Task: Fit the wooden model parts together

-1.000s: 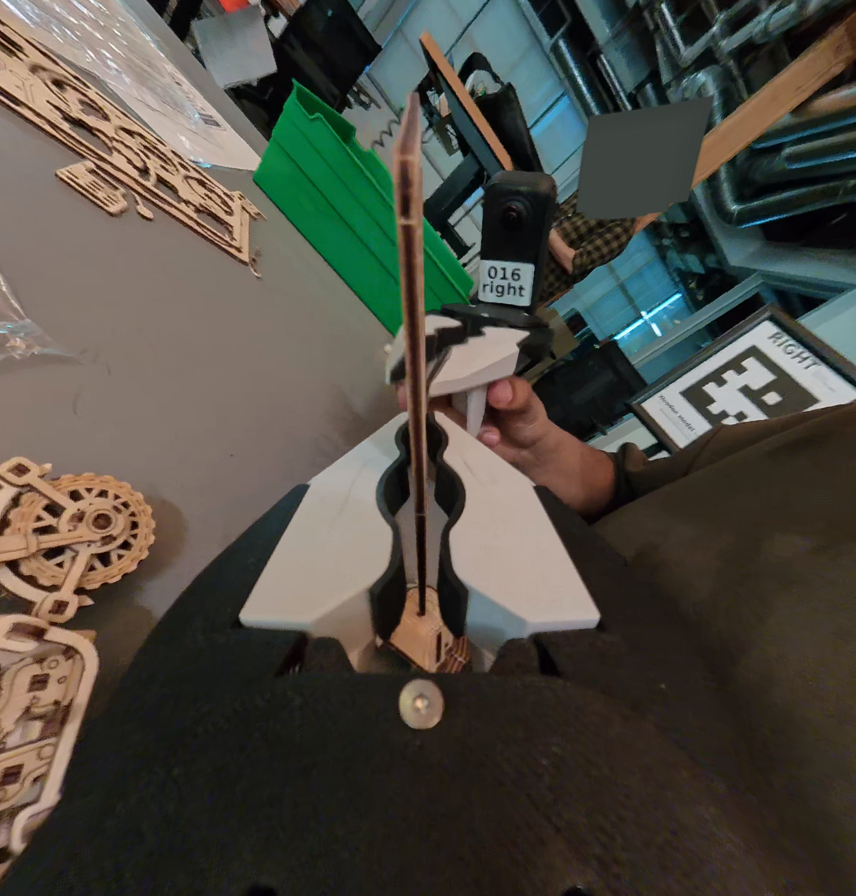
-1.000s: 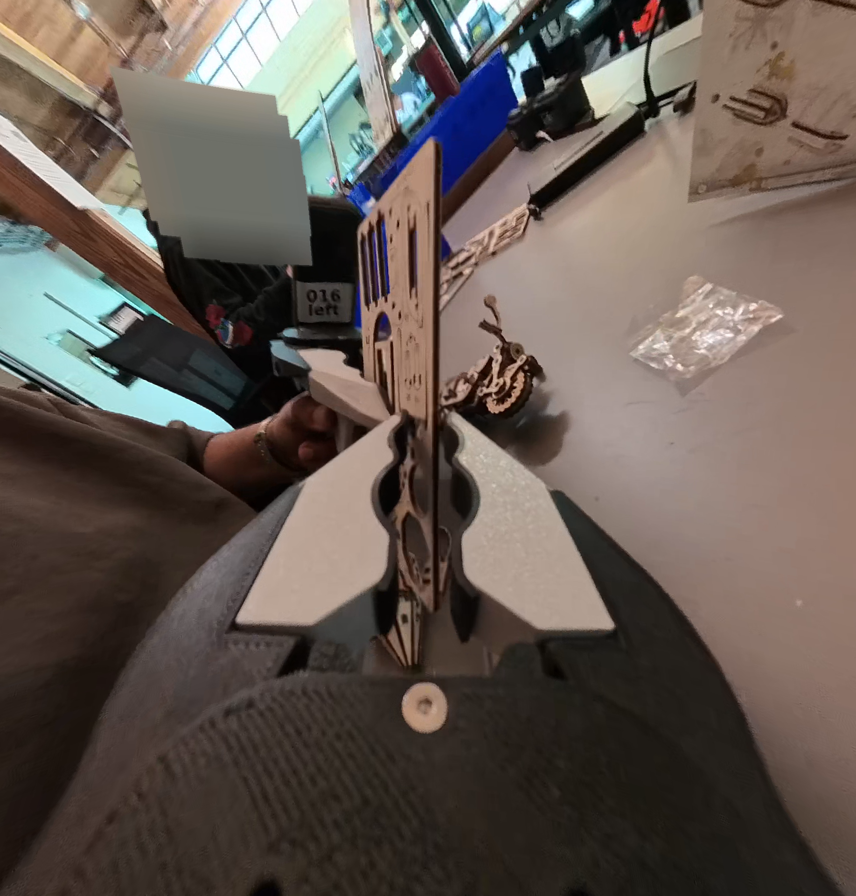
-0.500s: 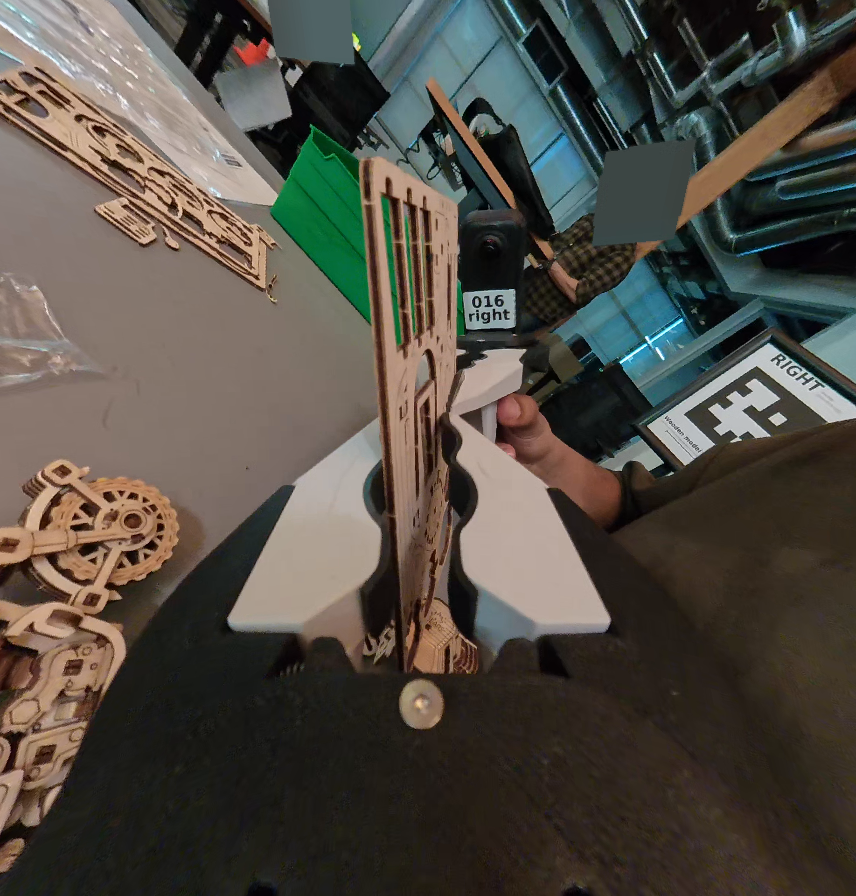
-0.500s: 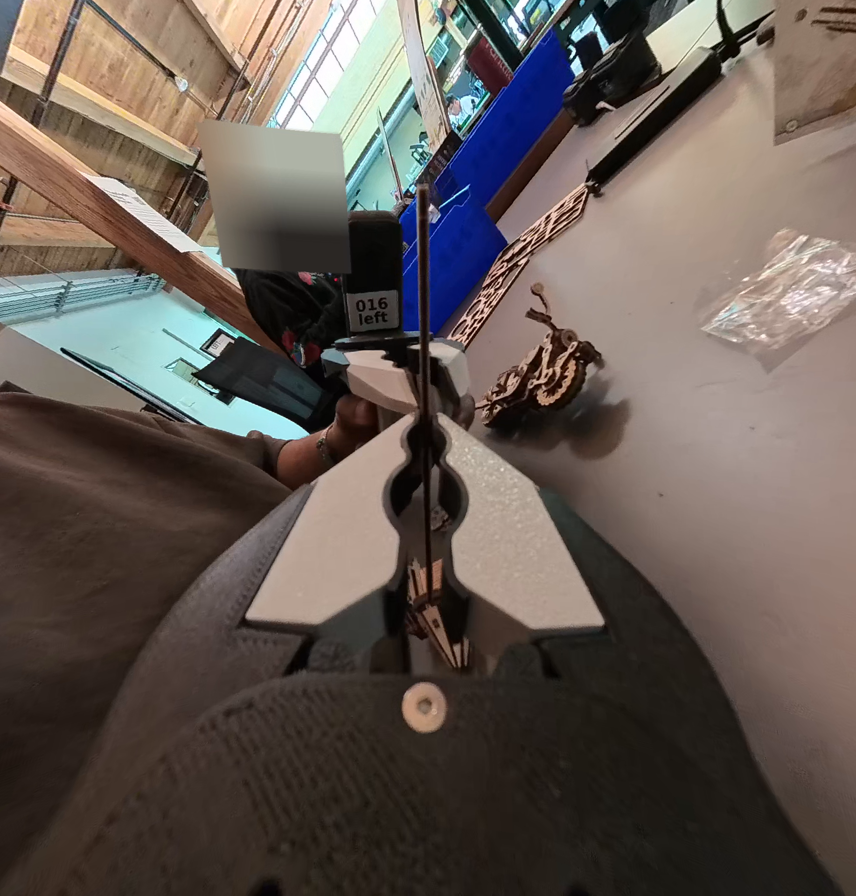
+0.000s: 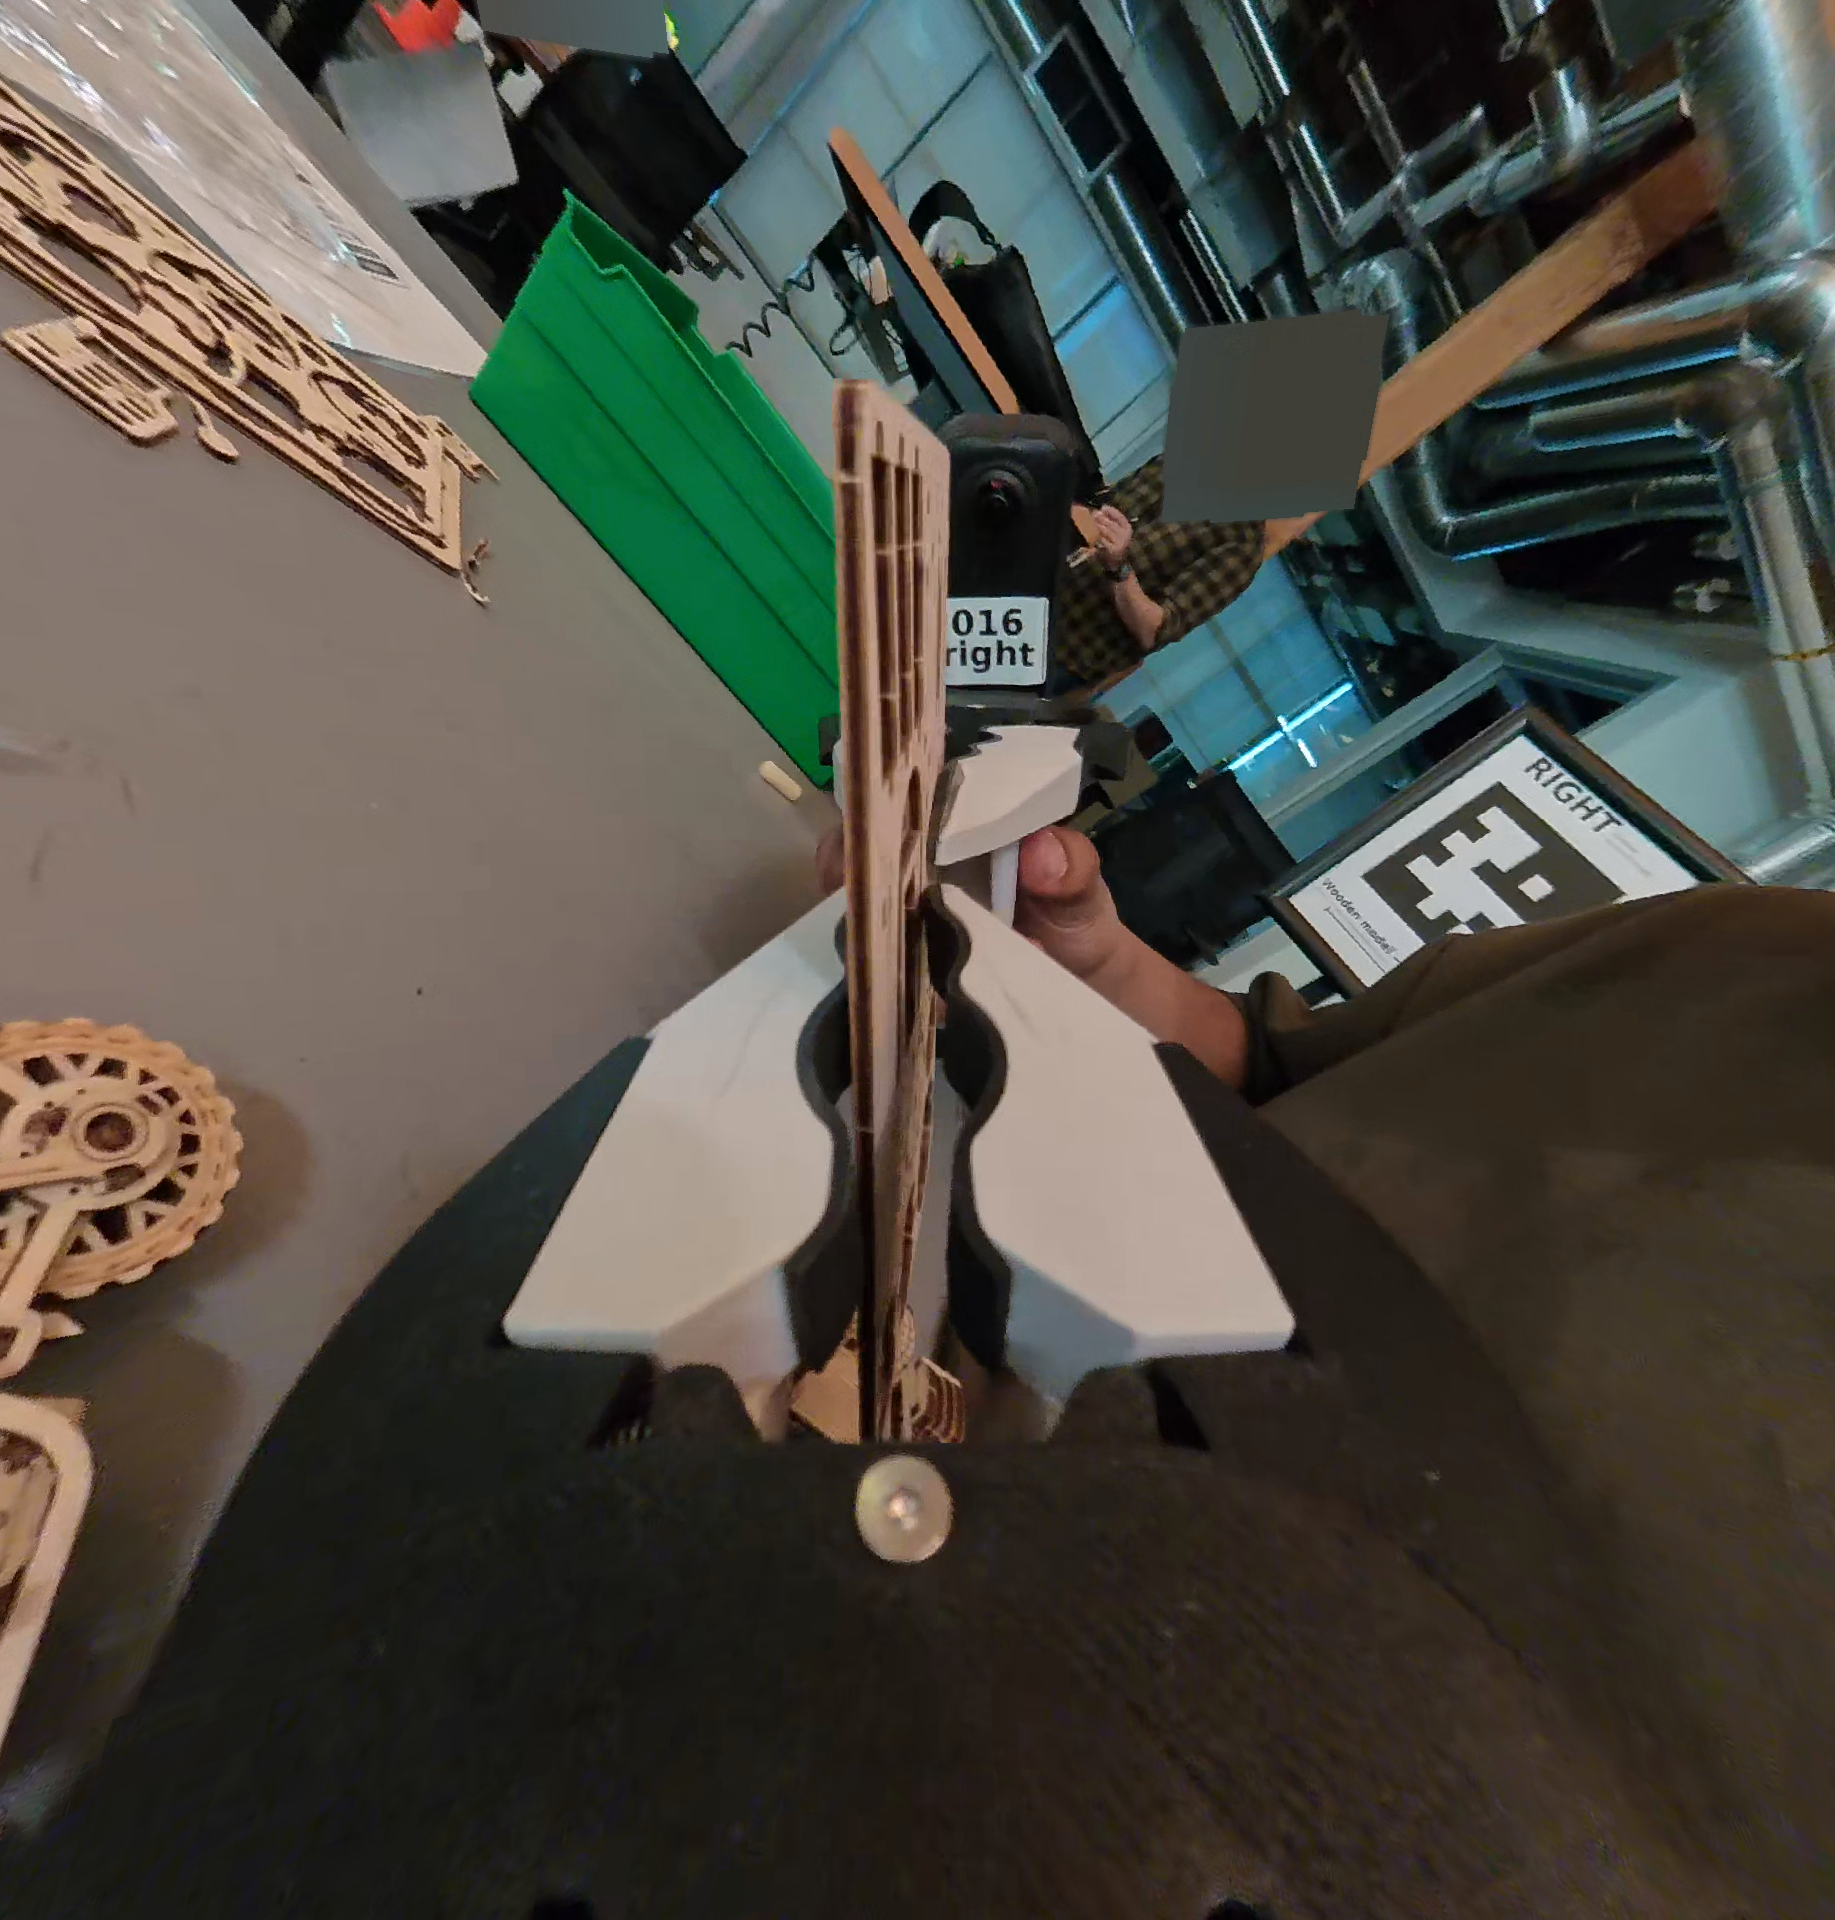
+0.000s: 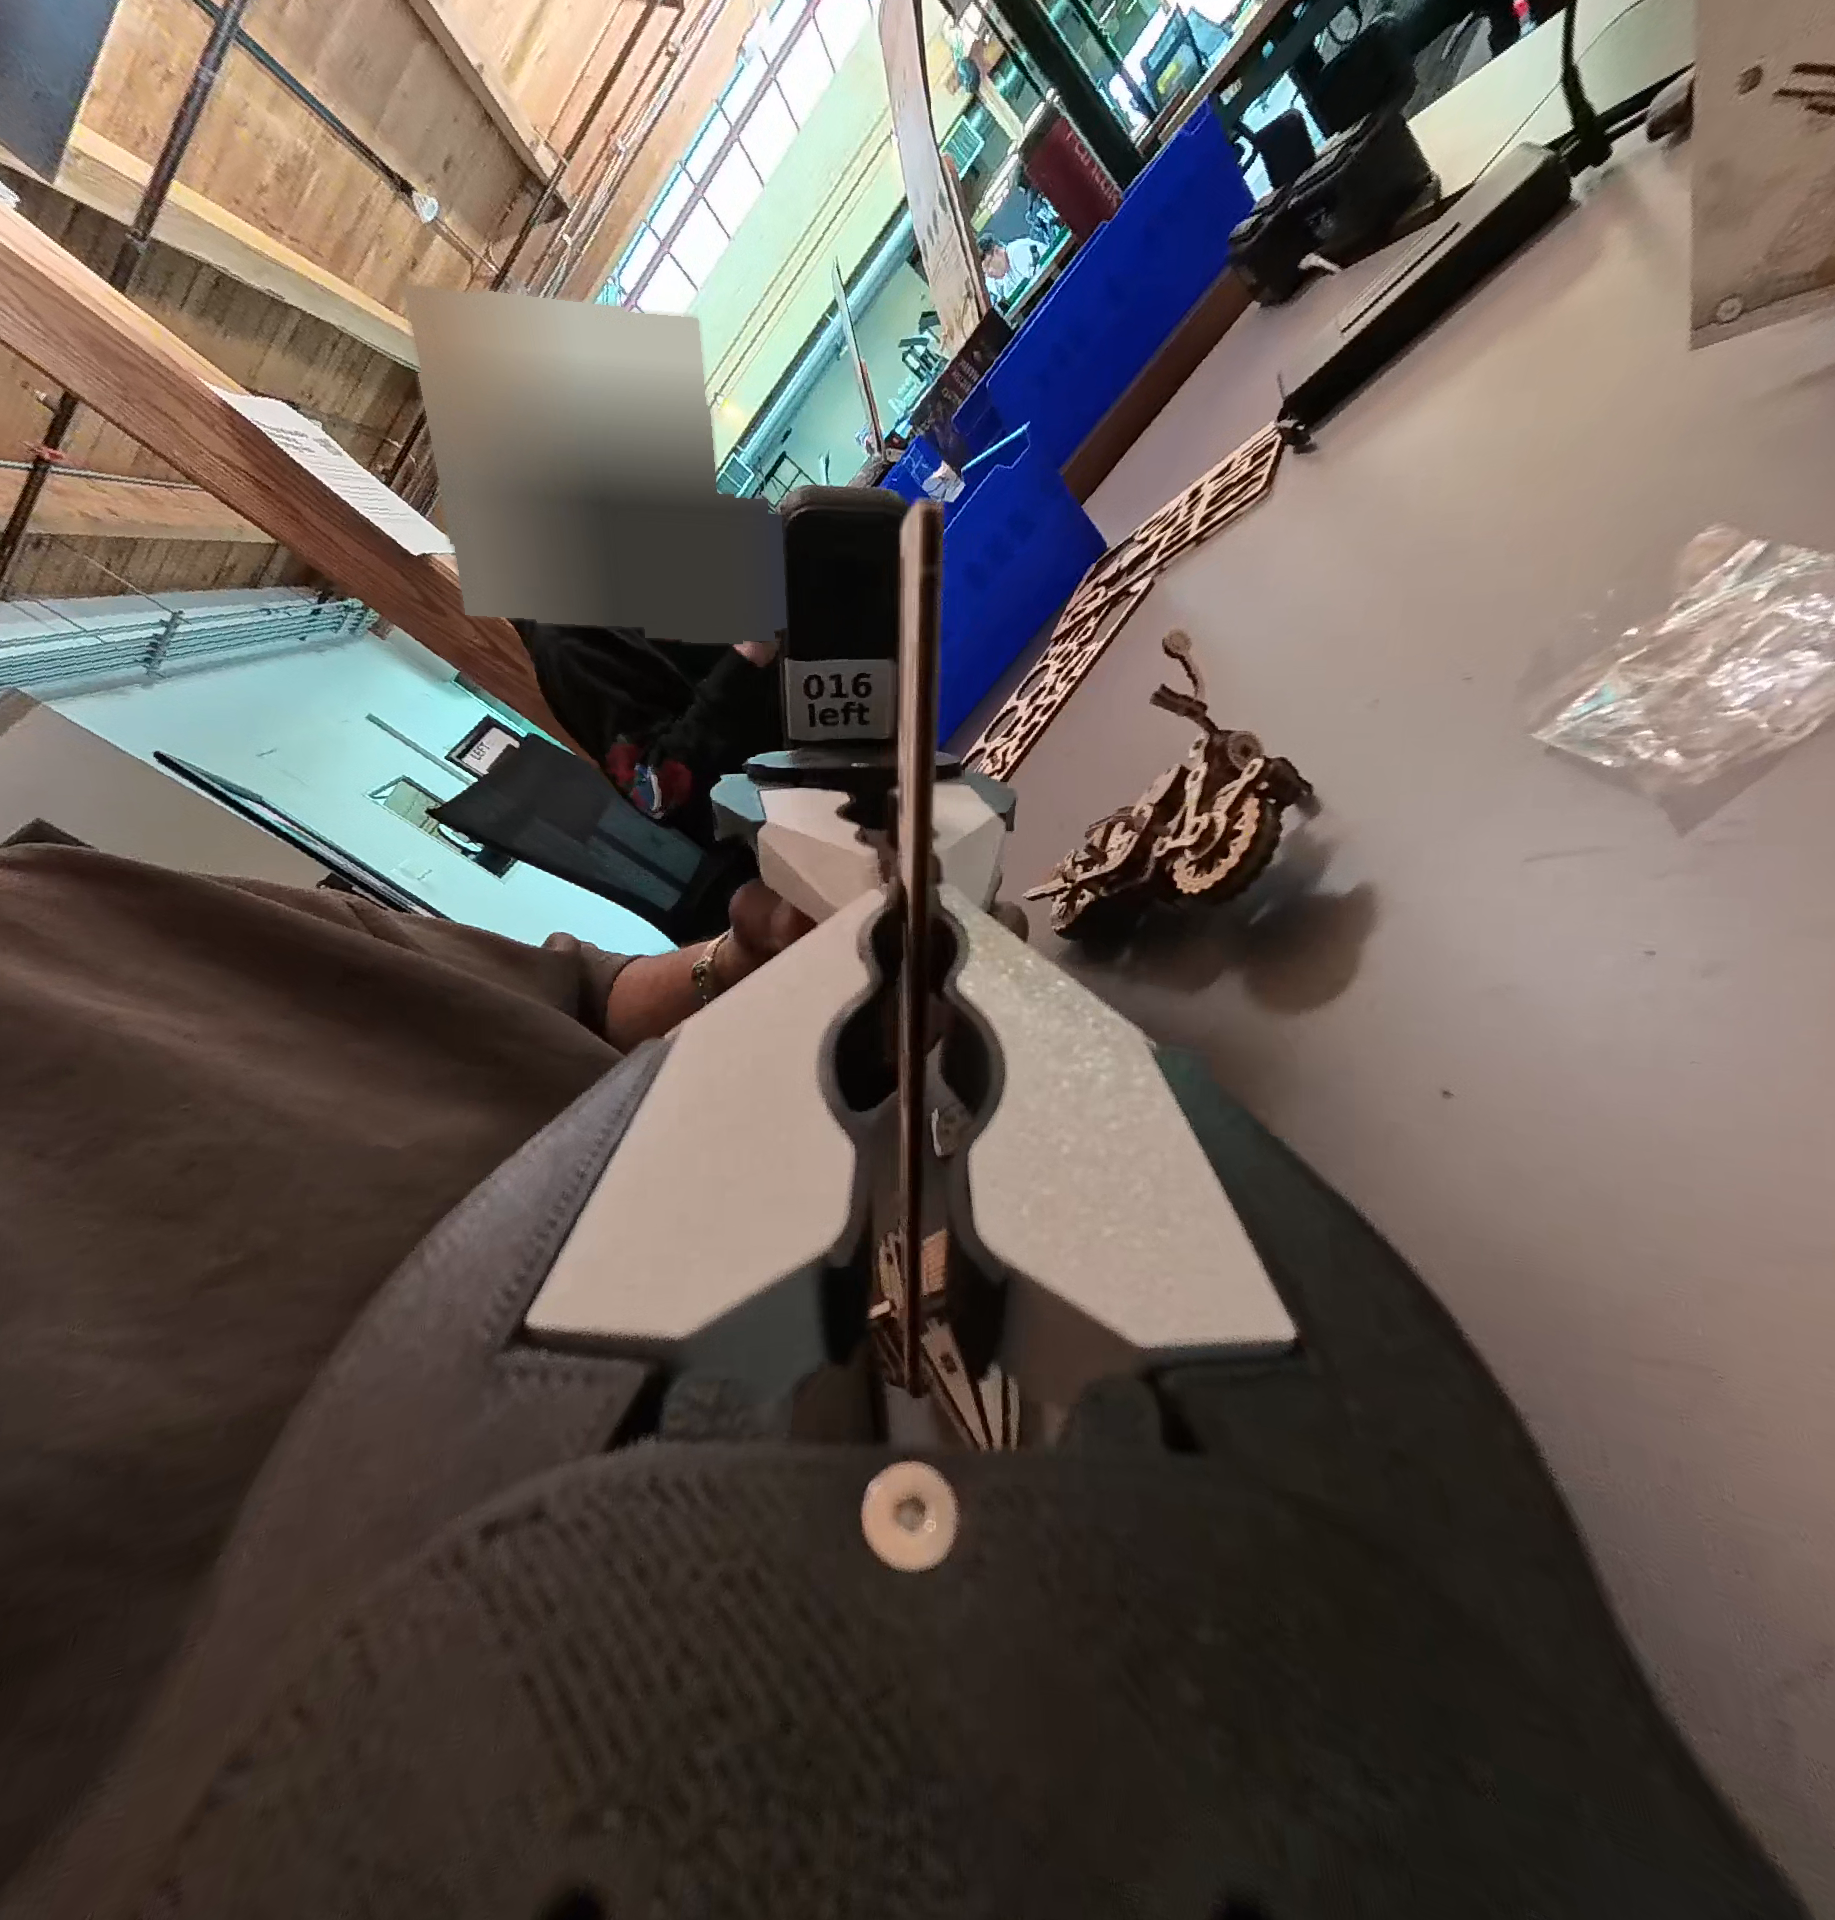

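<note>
A plain grey table [image 5: 300, 790] carries everything. A small wooden motorcycle [image 6: 1183, 821] stands upright on it, and the rest lies around that. Beyond the motorcycle a long cut-out wooden sheet [image 6: 1131, 582] lies flat. A crumpled clear plastic bag [image 6: 1723, 665] sits well apart to one side. Near the far end of the sheet a green bin [image 5: 664, 468] rests at the table's edge.
</note>
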`<state>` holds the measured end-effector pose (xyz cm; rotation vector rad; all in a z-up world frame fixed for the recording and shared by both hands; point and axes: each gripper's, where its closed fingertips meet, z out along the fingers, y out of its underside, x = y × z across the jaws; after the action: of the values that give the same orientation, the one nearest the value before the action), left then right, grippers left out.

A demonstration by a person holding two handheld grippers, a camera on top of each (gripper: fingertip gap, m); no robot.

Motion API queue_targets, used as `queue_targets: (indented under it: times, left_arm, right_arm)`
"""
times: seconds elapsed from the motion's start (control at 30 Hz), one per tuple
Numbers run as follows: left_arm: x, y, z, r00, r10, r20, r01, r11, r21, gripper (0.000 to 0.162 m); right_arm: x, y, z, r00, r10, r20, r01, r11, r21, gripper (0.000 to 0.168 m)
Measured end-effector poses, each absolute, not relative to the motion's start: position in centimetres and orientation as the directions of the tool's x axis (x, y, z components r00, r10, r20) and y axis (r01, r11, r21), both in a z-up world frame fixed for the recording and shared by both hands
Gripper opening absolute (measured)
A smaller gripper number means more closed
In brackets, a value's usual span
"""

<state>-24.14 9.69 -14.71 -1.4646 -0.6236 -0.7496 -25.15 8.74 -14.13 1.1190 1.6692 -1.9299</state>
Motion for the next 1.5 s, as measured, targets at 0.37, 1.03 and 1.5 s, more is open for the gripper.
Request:
queue_targets:
  times: [0.37,1.03,1.5]
  left_arm:
    - [-24.1,9.6,-14.6,0.656,-0.066,0.752,0.751,-0.038,-0.659,0.000]
    - [-25.4,9.3,-15.0,0.749,0.067,0.659,0.662,-0.019,-0.749,0.017]
    - [-25.2,9.2,-14.8,0.748,0.036,0.663,0.663,-0.044,-0.747,0.016]
  right_arm:
    - [-25.5,9.2,-14.1,-0.616,0.254,-0.746,0.700,-0.258,-0.666,0.005]
    - [-25.2,9.0,-14.2,-0.612,0.273,-0.742,0.705,-0.236,-0.669,0.000]
    - [-25.0,8.9,-14.1,-0.627,0.291,-0.723,0.692,-0.218,-0.688,0.000]
